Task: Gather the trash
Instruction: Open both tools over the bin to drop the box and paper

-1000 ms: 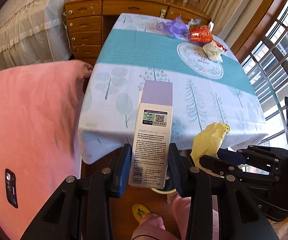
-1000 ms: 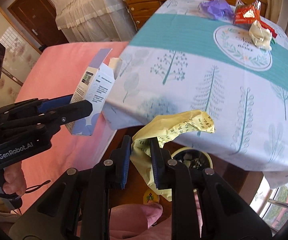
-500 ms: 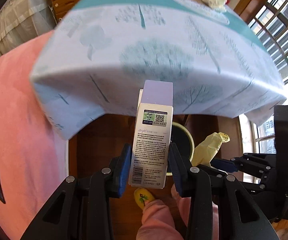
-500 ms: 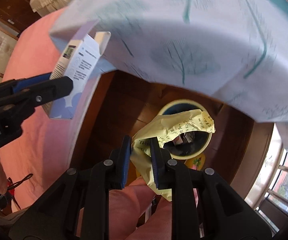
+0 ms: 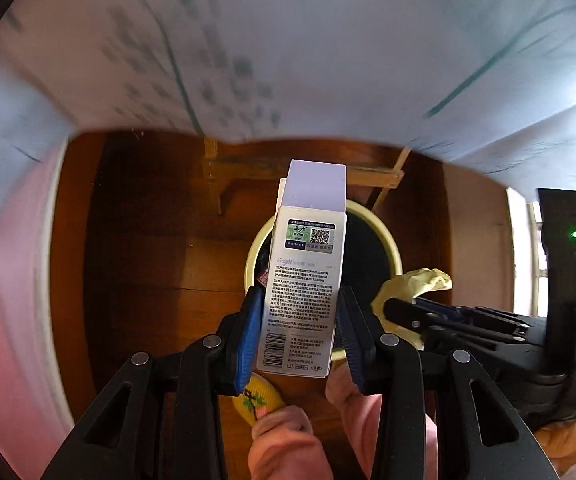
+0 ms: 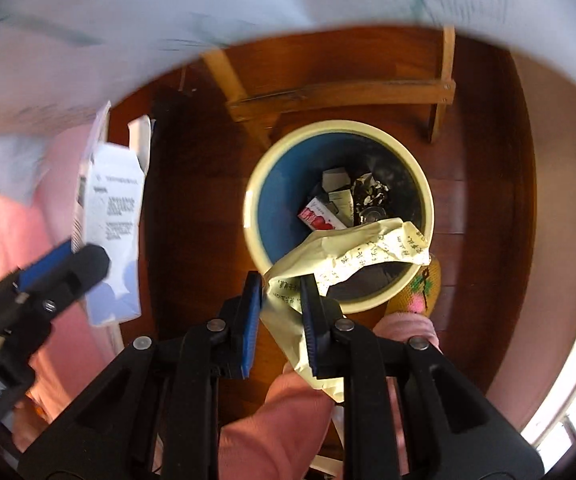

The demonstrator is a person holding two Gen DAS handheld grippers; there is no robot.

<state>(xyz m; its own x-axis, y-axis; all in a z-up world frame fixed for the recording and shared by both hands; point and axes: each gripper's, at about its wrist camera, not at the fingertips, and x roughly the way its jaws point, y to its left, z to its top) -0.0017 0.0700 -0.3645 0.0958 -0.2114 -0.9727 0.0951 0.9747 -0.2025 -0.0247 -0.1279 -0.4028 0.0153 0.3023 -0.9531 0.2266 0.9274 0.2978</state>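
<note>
Both of your loads are poised over the bin (image 6: pixel 338 216), which stands on the wooden floor (image 6: pixel 192 208) under the bench, below the hanging edge of the tablecloth (image 5: pixel 288 48).

Your left hand-held gripper (image 5: pixel 299 322) pinches the box (image 5: pixel 306 276) by its 2 long sides, upright, with the open flap at 12 o'clock. In the left wrist view the box covers the 9 o'clock part of the bin's rim (image 5: pixel 394 248), but in the right wrist view the box (image 6: pixel 110 232) sits well out at 9 o'clock of the bin, over the floor. Judging from that, carry it towards 3 o'clock until it is over the opening before you let go, or it will likely land on the floor.

Your right hand-held gripper (image 6: pixel 279 304) pinches the yellow paper (image 6: pixel 352 256) near its lower end. The crumpled free end already droops over the bin's rim at 6 o'clock. I would push it a little towards 12 o'clock and then spread the jaws fully, since light paper can cling to a pad or drift onto the rim.

Release 1 item at a time, and keep clear of the slipper (image 6: pixel 420 292) just beside the bin at 5 o'clock.

As for writing, the box carries the word "iBright", a green and dark label with a QR code, blocks of small Chinese print and a barcode near the bottom. The yellow paper bears dark Chinese characters too small to read. Among the rubbish in the bin lies a red and white packet (image 6: pixel 320 216) whose print I cannot make out.
</note>
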